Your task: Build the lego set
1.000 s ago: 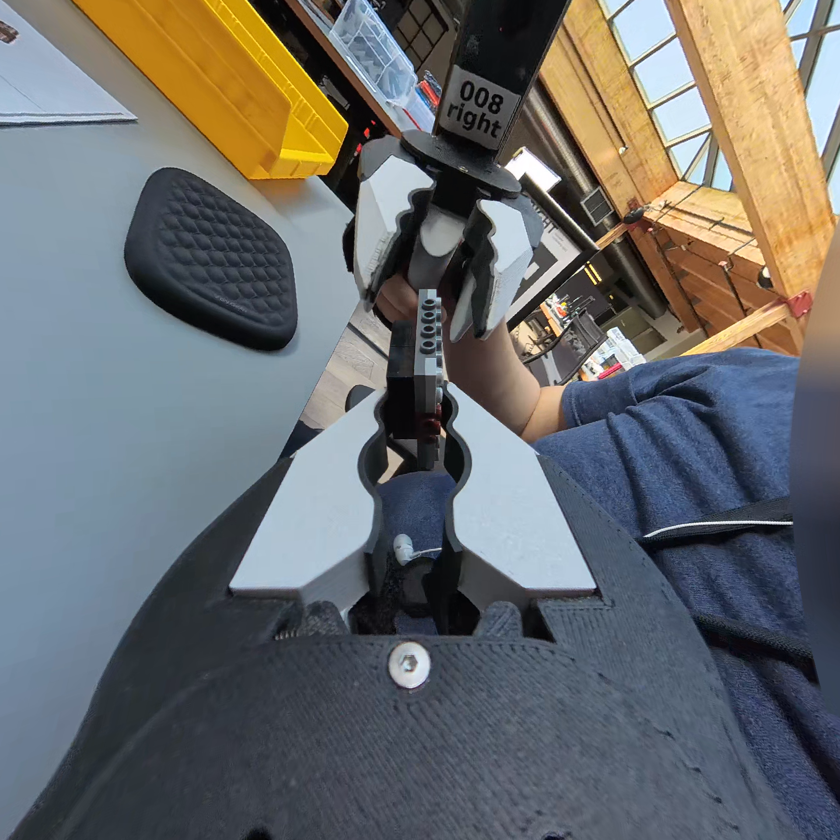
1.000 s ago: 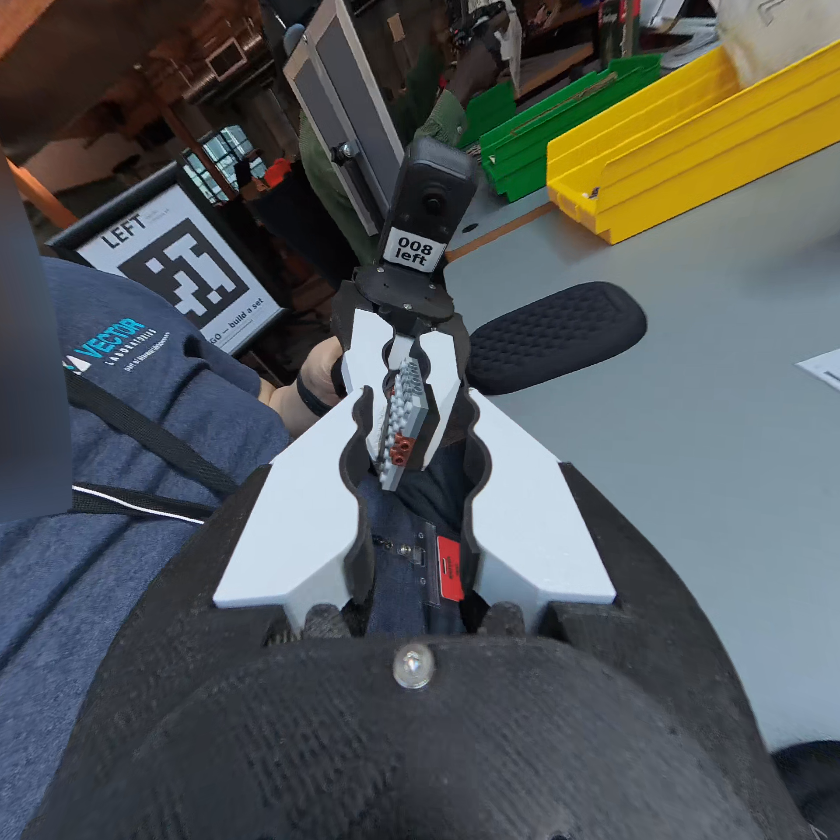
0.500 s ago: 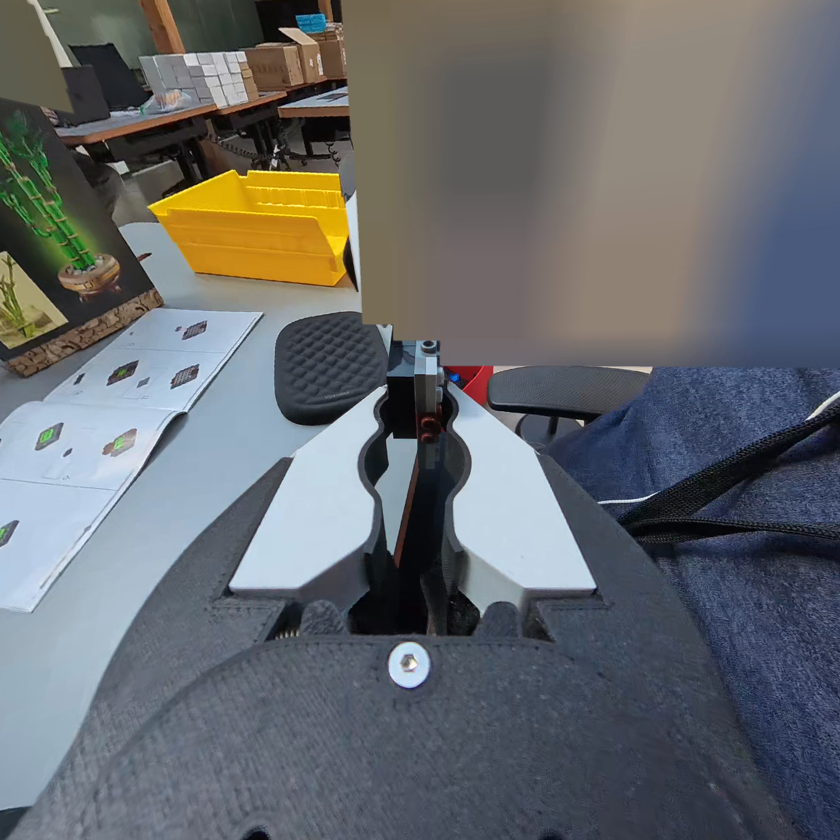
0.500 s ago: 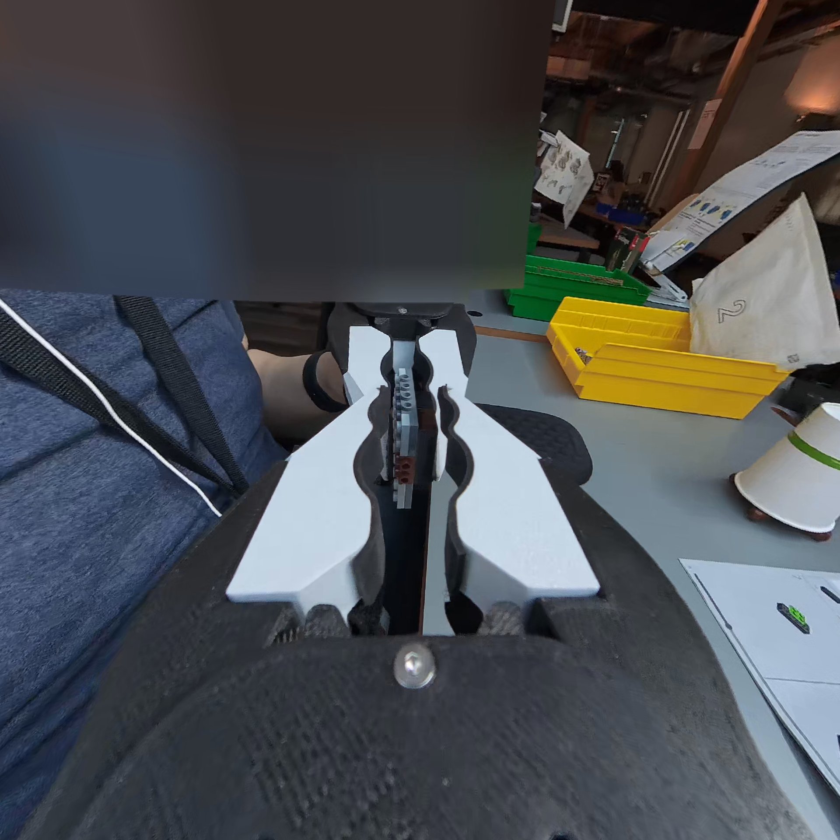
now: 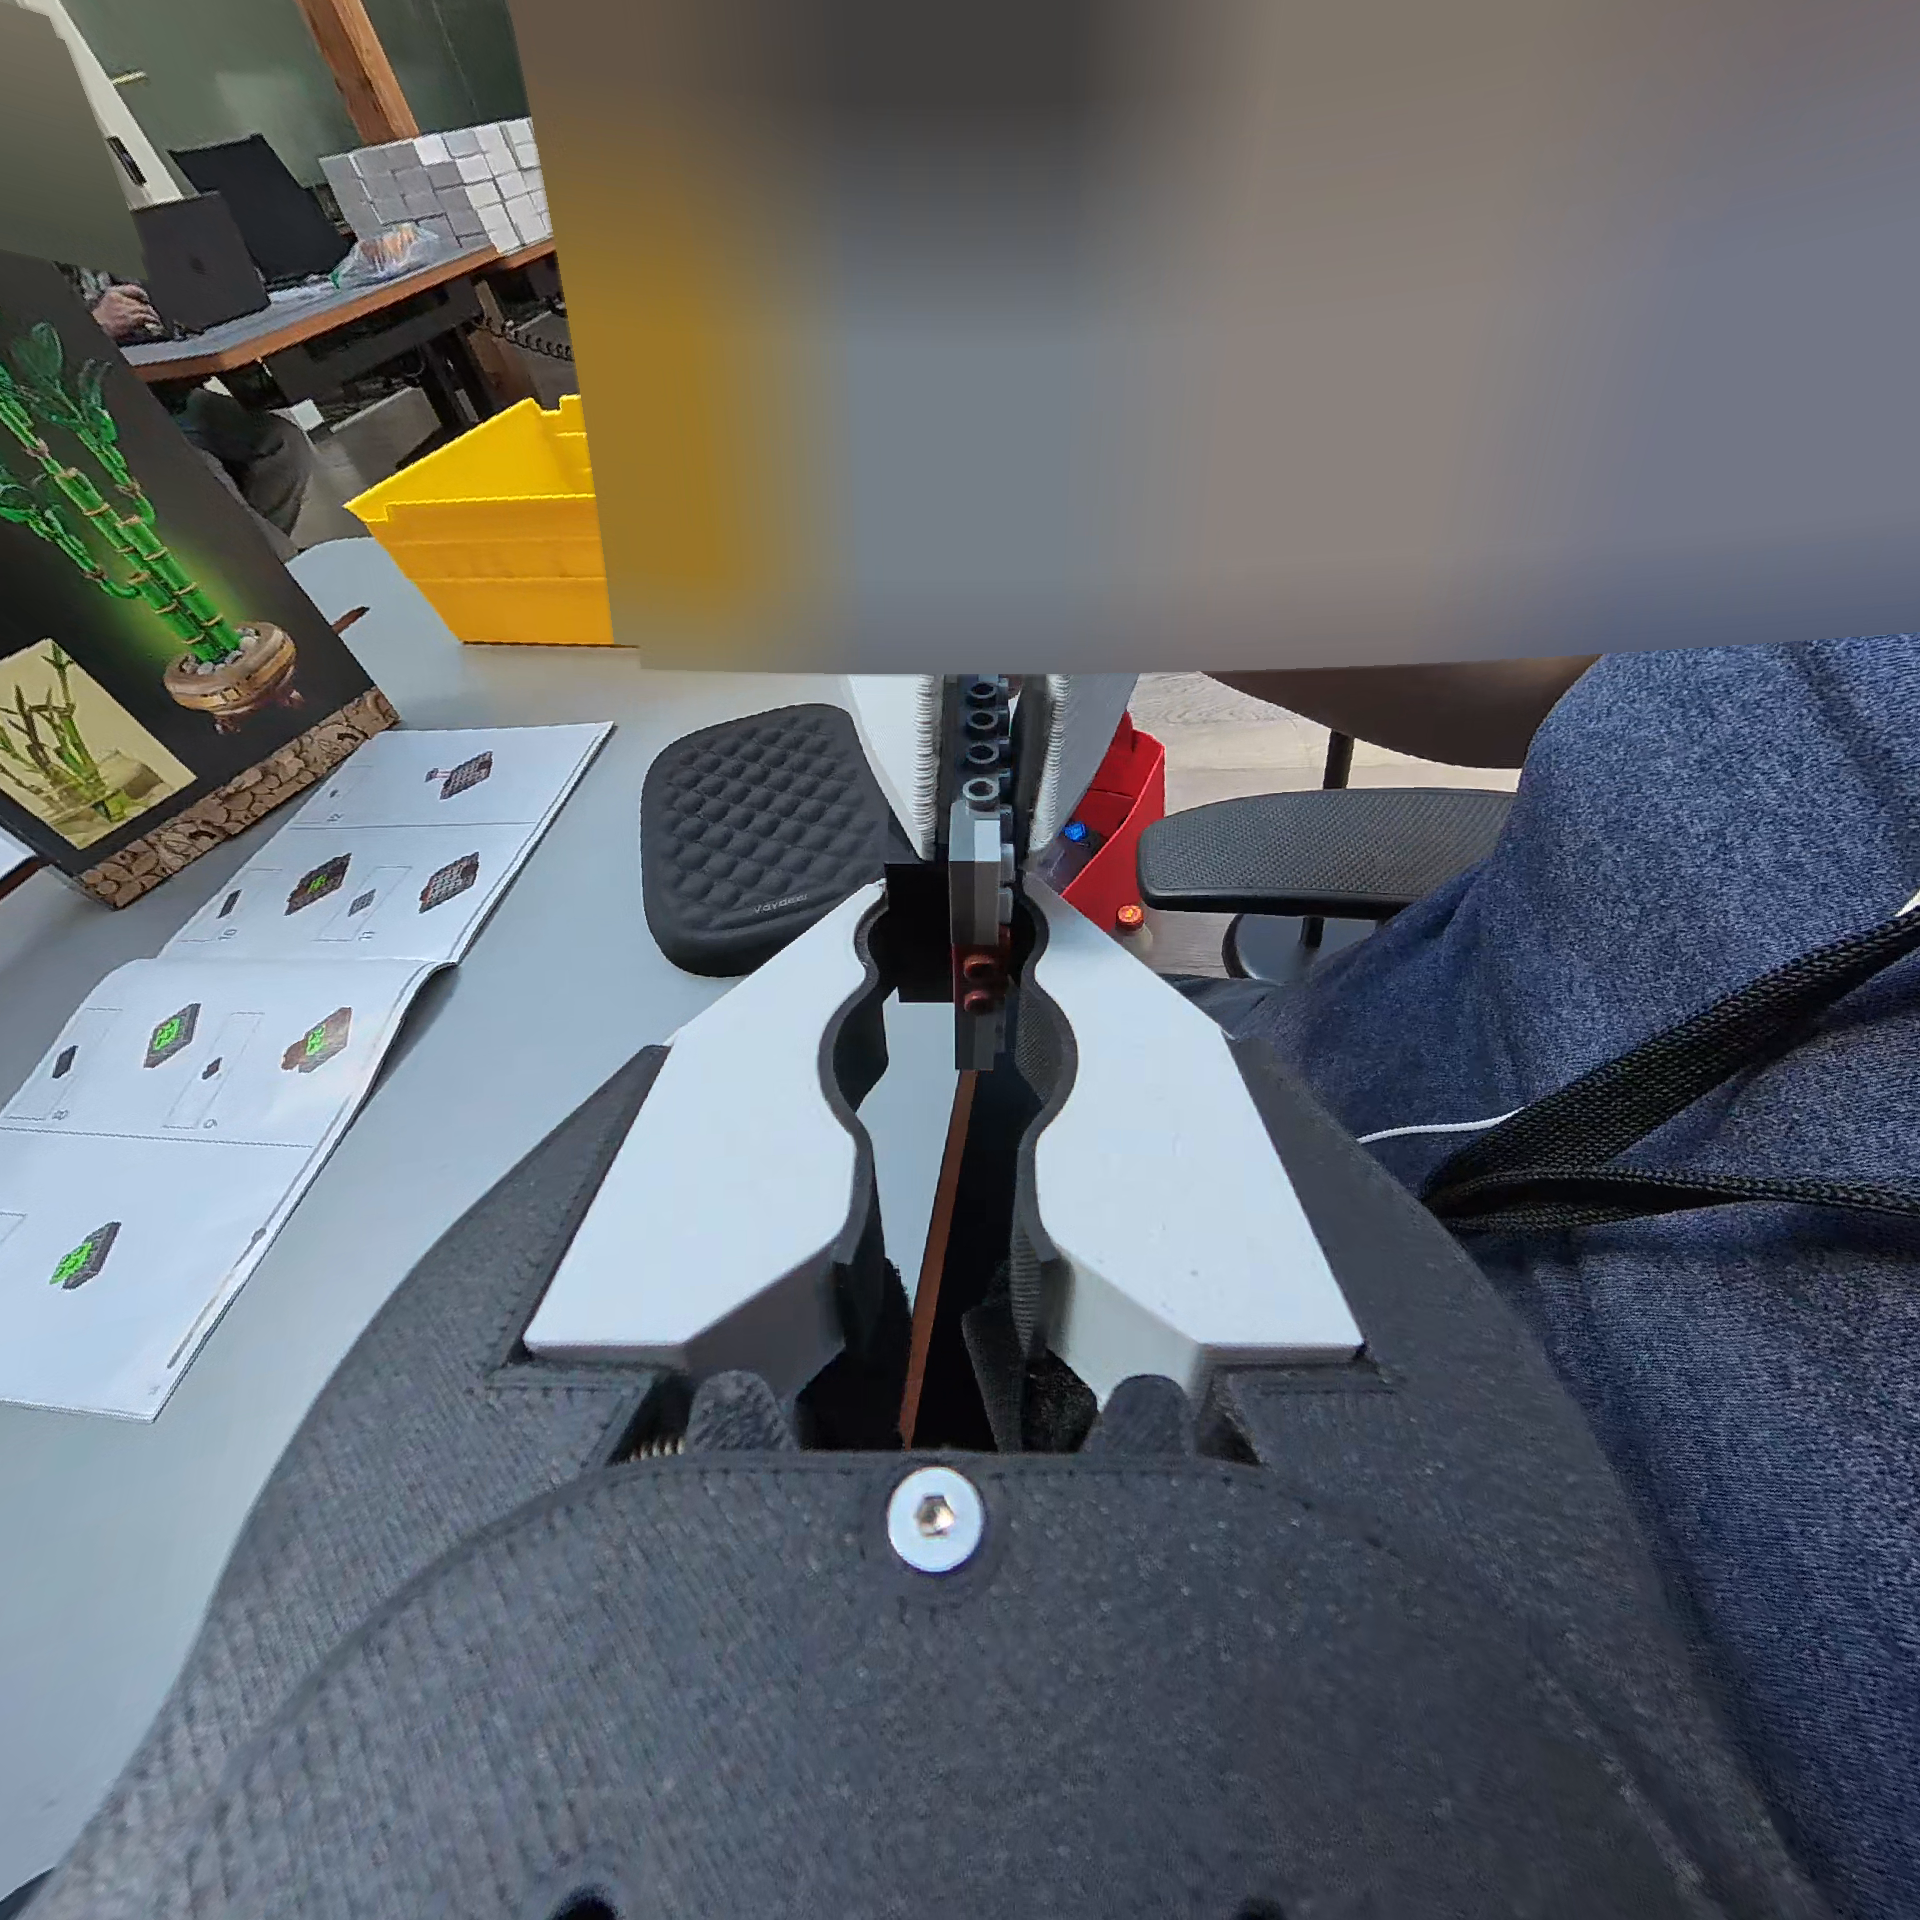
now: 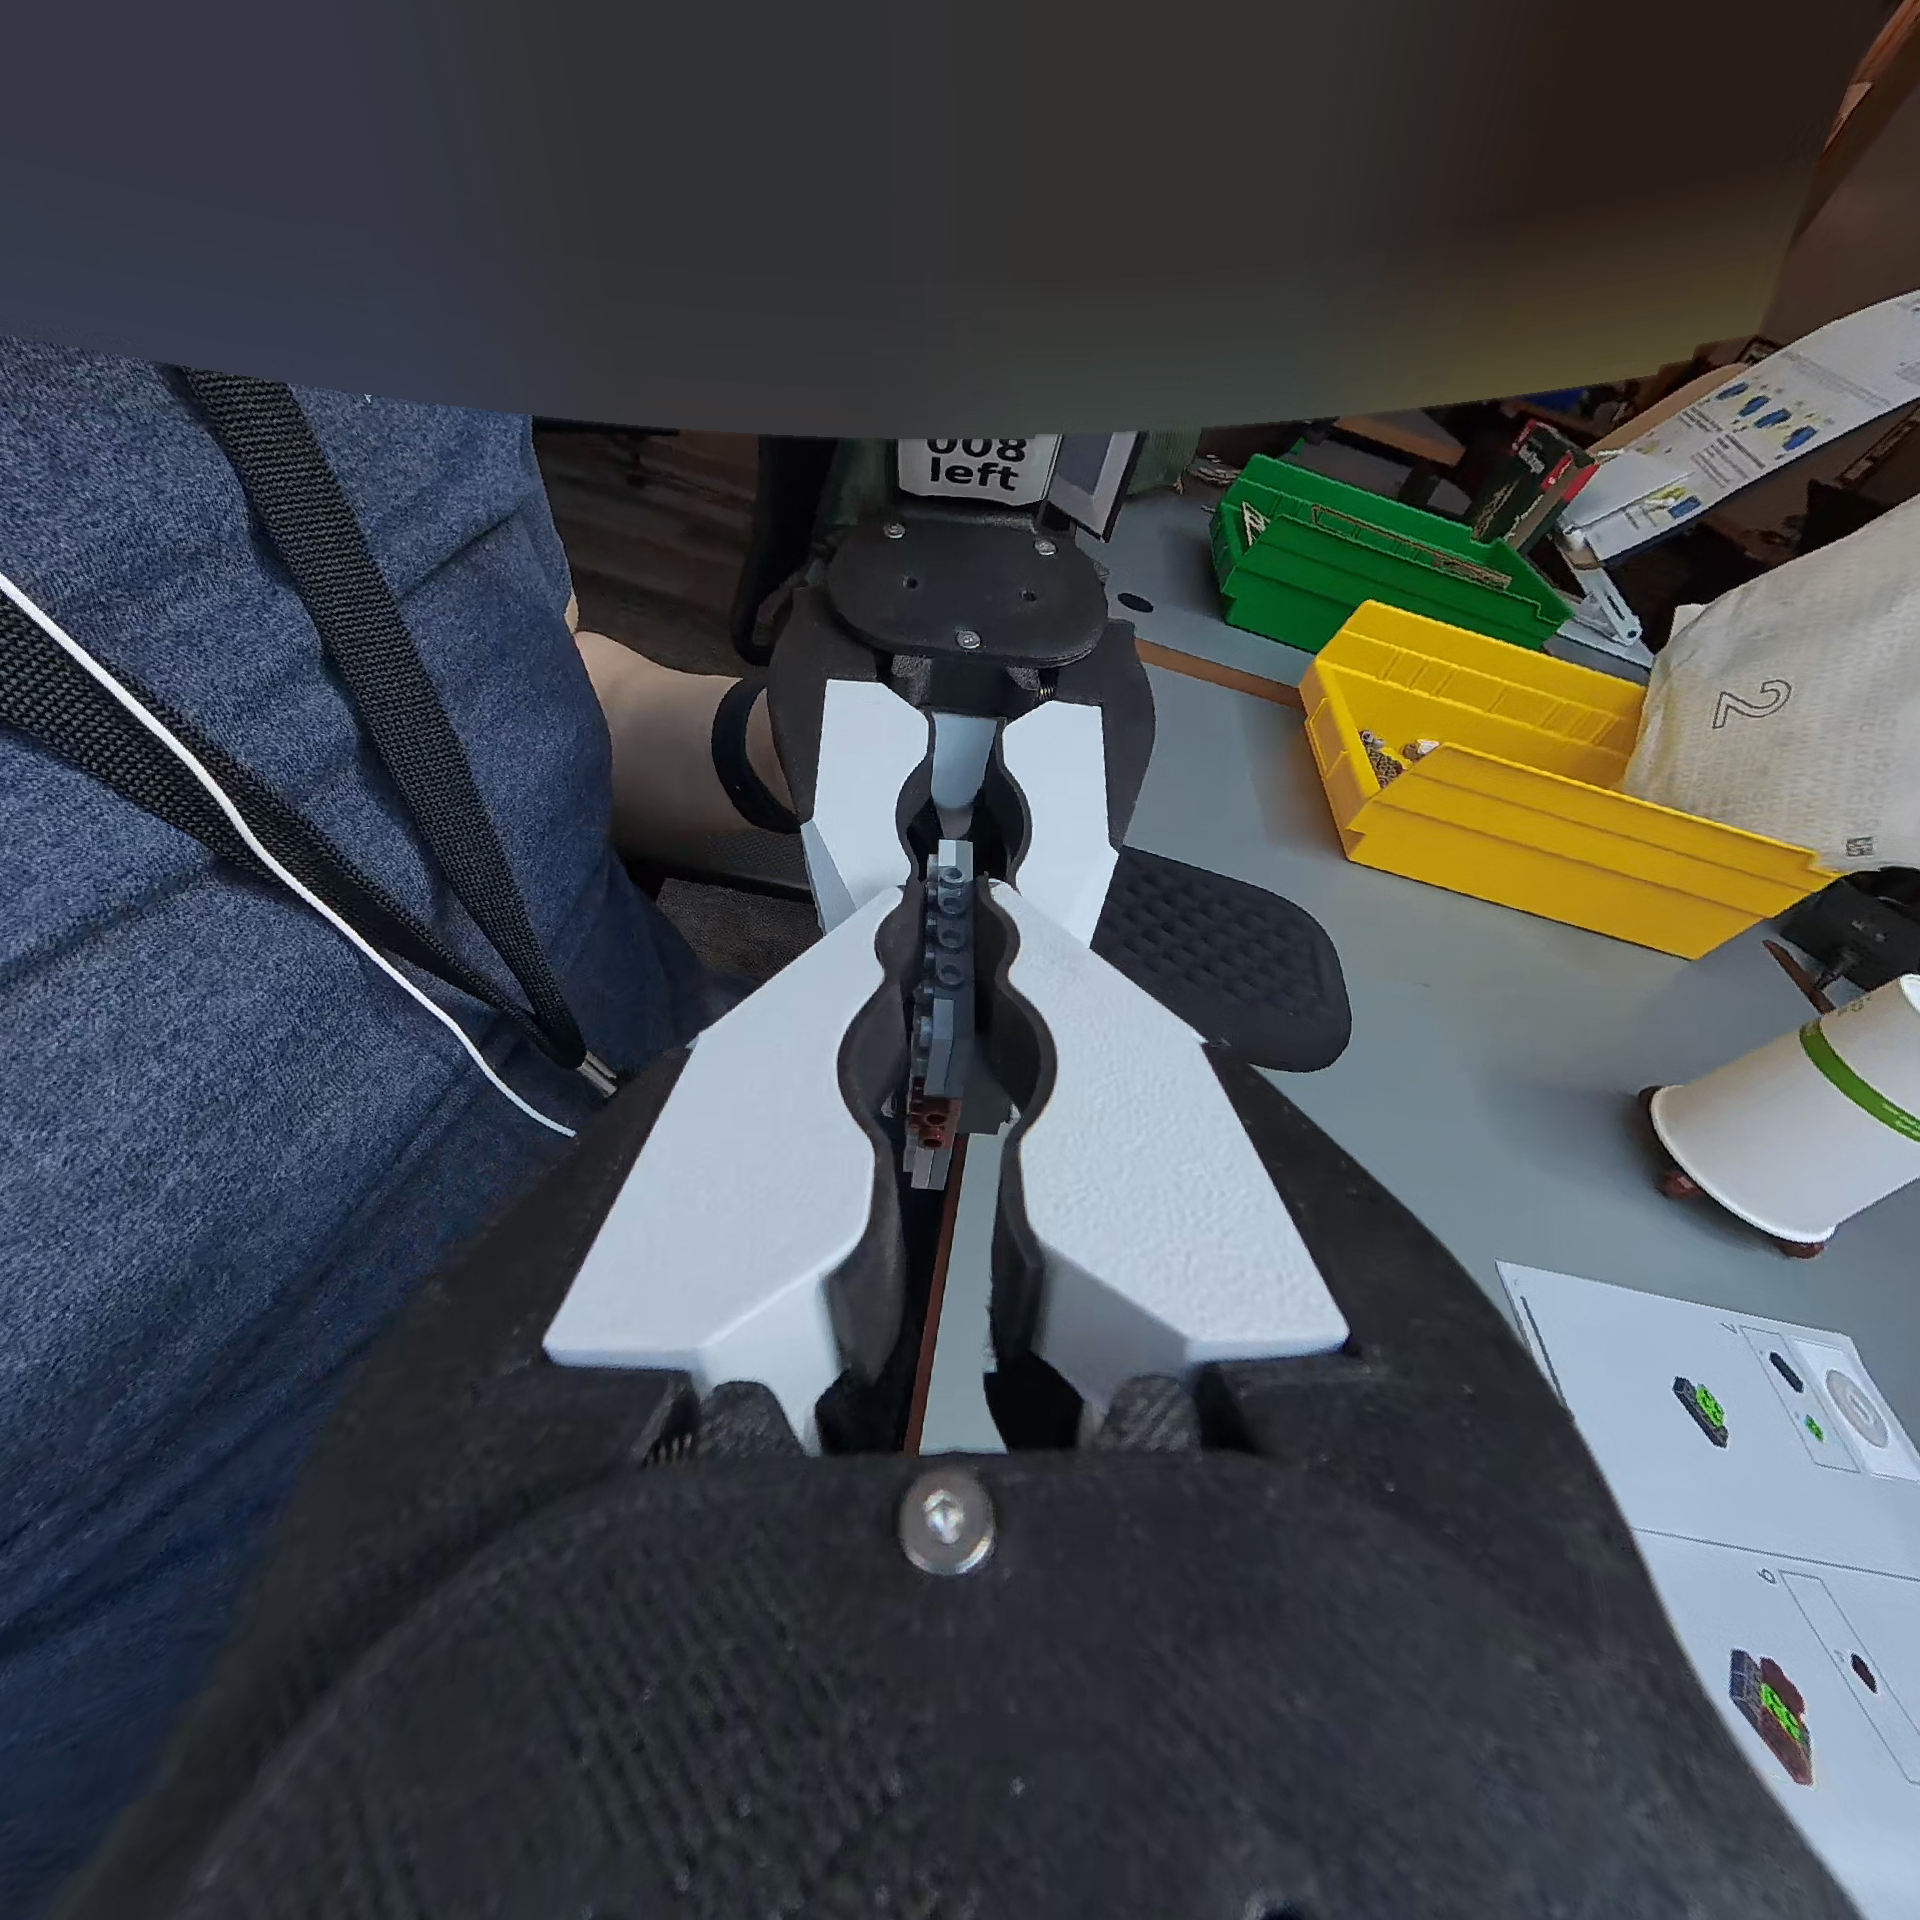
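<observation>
A small lego assembly (image 5: 977, 894) of grey plates, a black part and a red-brown piece is held in the air over the person's lap, at the table's near edge. My left gripper (image 5: 961, 894) is shut on its near end. My right gripper (image 5: 987, 769) faces it from the far side, its fingers pressed on the studded far end. In the right wrist view my right gripper (image 6: 951, 894) is shut on the assembly (image 6: 948, 987), tip to tip with the left gripper (image 6: 956, 821). A blur patch hides the upper part of both views.
On the grey table (image 5: 540, 997) lie a black padded rest (image 5: 764, 821), an open instruction booklet (image 5: 260, 987), the set's box (image 5: 125, 623) and a yellow bin (image 5: 499, 561). The right wrist view shows a yellow bin (image 6: 1538, 821), a green bin (image 6: 1382, 582), a paper bag (image 6: 1808, 717) and a paper cup (image 6: 1797, 1132). Tip to tip, the grippers are about 4 cm apart.
Both grippers swung from tilted to level. My right gripper, open a second ago, came onto the far end of the assembly and closed on it. My left gripper kept its hold.
</observation>
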Demonstrator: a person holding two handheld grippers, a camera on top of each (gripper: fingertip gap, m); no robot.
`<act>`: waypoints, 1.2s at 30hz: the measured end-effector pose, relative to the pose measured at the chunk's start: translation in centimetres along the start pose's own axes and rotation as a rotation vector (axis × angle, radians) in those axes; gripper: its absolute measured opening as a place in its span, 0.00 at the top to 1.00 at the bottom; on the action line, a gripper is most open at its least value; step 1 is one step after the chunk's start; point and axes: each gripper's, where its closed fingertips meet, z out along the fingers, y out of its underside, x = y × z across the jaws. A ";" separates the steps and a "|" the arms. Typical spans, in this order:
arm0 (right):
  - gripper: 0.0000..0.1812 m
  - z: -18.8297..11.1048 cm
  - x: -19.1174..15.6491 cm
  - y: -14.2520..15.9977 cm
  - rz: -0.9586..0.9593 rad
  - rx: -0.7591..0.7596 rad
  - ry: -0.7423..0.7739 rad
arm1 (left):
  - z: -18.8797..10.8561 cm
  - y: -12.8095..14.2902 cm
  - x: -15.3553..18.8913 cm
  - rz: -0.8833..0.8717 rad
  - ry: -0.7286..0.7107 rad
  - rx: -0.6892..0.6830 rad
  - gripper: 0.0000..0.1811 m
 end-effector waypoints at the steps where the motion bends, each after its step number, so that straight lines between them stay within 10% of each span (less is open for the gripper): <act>1: 0.96 0.0 0.0 0.0 0.008 0.003 -0.004 | 0.0 0.0 0.0 0.005 -0.004 -0.003 0.90; 8: 0.95 0.1 -0.6 -0.5 0.016 0.053 -0.029 | -0.2 0.0 0.2 0.083 -0.032 -0.015 0.90; 10: 0.74 -0.3 -0.1 -1.3 -0.008 0.093 0.024 | -0.4 -0.4 0.4 0.098 -0.030 -0.002 0.90; 17: 0.89 -0.3 -1.0 -0.4 -0.013 0.037 -0.005 | -0.7 -1.0 0.8 0.228 -0.073 -0.012 0.90; 36: 0.90 0.0 -1.5 -0.5 -0.096 0.044 0.059 | -0.6 -1.0 1.5 0.259 -0.058 -0.020 0.90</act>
